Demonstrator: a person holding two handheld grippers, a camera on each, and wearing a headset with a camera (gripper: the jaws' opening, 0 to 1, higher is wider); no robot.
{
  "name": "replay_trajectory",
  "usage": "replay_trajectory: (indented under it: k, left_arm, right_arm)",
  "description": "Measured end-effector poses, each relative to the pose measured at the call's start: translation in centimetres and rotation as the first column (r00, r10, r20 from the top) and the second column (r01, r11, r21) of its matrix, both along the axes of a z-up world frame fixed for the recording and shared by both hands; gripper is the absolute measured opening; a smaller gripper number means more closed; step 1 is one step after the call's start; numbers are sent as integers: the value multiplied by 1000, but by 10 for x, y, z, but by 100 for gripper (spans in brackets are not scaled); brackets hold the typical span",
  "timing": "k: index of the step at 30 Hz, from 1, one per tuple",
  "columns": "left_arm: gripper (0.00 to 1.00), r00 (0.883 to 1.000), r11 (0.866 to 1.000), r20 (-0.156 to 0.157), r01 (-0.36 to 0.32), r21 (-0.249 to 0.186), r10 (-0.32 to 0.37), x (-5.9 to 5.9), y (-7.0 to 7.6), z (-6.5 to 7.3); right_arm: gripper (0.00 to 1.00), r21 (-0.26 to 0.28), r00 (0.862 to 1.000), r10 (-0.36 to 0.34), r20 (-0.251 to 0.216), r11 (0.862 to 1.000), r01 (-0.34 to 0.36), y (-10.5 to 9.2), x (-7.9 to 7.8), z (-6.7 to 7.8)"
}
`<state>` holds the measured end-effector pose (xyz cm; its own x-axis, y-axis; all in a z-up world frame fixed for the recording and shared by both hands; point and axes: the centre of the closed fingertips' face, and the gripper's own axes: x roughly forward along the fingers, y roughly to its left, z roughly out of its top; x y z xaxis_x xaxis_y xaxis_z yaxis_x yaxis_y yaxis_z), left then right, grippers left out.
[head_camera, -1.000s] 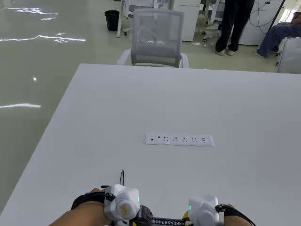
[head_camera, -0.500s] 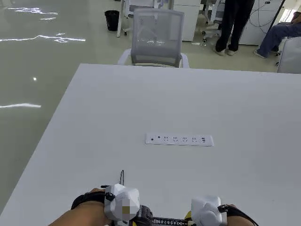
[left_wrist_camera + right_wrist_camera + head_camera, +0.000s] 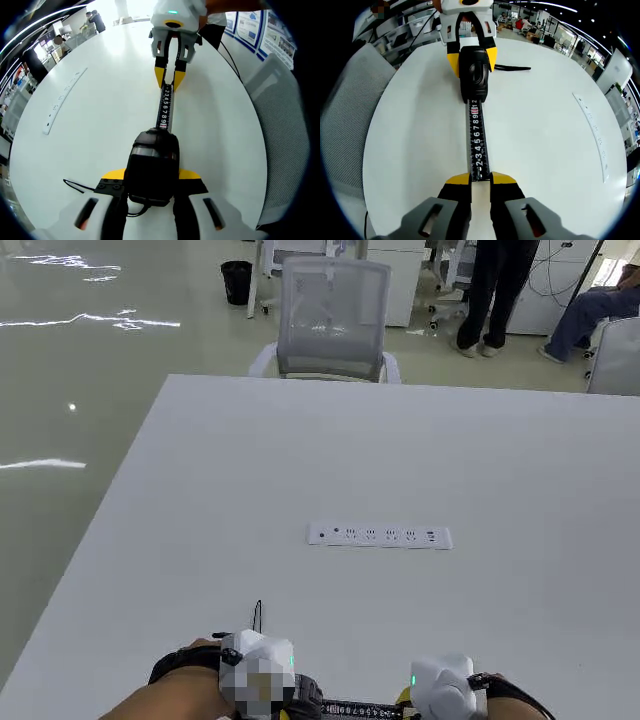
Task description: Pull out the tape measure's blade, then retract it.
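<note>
White desk (image 3: 400, 440) stretches across an open office with a glossy floor, and both tools work at its near edge.

The left gripper's (image 3: 152, 176) yellow-tipped fingers (image 3: 114, 174) are closed against the two sides of the black tape measure (image 3: 152, 160), holding its body just above the desk. The right gripper's (image 3: 480, 181) fingers (image 3: 506, 178) are nearly together and pinch the very end of the blade (image 3: 476, 135). That blade runs straight between the two tools, pulled out a short way, with its black face and white numbers turned up and "12" showing at the mouth of the case. In the head view the two tools sit side by side at the bottom edge, each held by a hand, with the blade between them.

A thin black strap (image 3: 512, 67) trails from the tape measure and lies loose on the desk beside the left gripper. Farther out, a white power strip (image 3: 379, 536) lies flat, well apart from the tools. Beyond the far edge stands a grey mesh chair (image 3: 332, 320), with a black bin (image 3: 238, 282) and people behind it.
</note>
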<state>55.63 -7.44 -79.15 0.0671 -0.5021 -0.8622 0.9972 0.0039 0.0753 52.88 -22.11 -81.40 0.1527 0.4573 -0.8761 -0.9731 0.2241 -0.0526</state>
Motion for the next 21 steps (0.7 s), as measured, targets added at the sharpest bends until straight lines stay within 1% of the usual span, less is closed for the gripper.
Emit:
replay_trajectory:
  k: [13, 21]
  left_arm:
    - [30, 1000, 1000, -4, 0, 2, 0, -1, 0, 0]
    - [30, 1000, 1000, -4, 1, 3, -1, -1, 0, 1]
  right_arm:
    - [11, -2, 1000, -2, 4, 1000, 2, -9, -3, 3]
    - [11, -5, 1000, -4, 1, 1000, 4, -13, -5, 1]
